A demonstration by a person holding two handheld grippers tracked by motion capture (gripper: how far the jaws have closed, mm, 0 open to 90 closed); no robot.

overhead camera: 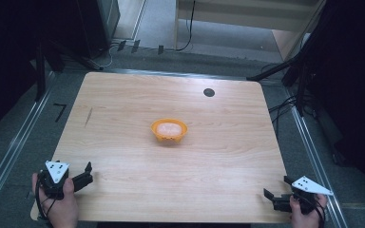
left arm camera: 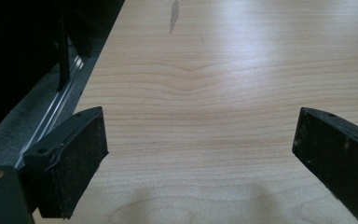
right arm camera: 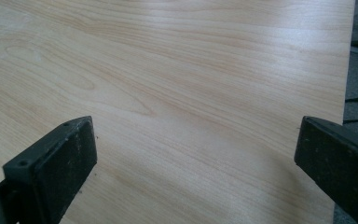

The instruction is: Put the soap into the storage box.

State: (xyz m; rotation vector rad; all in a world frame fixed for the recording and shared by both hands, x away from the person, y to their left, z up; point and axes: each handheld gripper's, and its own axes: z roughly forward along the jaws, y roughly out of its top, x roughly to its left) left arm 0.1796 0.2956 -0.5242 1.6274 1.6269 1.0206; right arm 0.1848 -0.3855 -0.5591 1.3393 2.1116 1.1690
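At the near left corner of the wooden table [overhead camera: 123,190], the left gripper [overhead camera: 86,172] rested in the person's left hand [overhead camera: 59,202], its jaws spread wide apart with nothing between them; in the left gripper view the two black pads [left arm camera: 81,154] framed only bare wood. Well apart from it, near the middle of the table, stood the orange bowl [overhead camera: 169,131], upright, with a pale, rounded lump [overhead camera: 168,127] lying inside it. At that distance it was hard to tell what the lump was; it may have been dough or some soft food. The bowl looked like thin plastic, so it was probably light, fairly stiff and somewhat slippery, likely to skid if nudged from one side. Its rim seemed the best place to pinch, one jaw inside and one outside, clear of the contents. Farther off, a small dark disc [overhead camera: 209,92] sat toward the far right. At the near right corner, the right gripper [overhead camera: 274,191] likewise stood open and empty, well away from the bowl.
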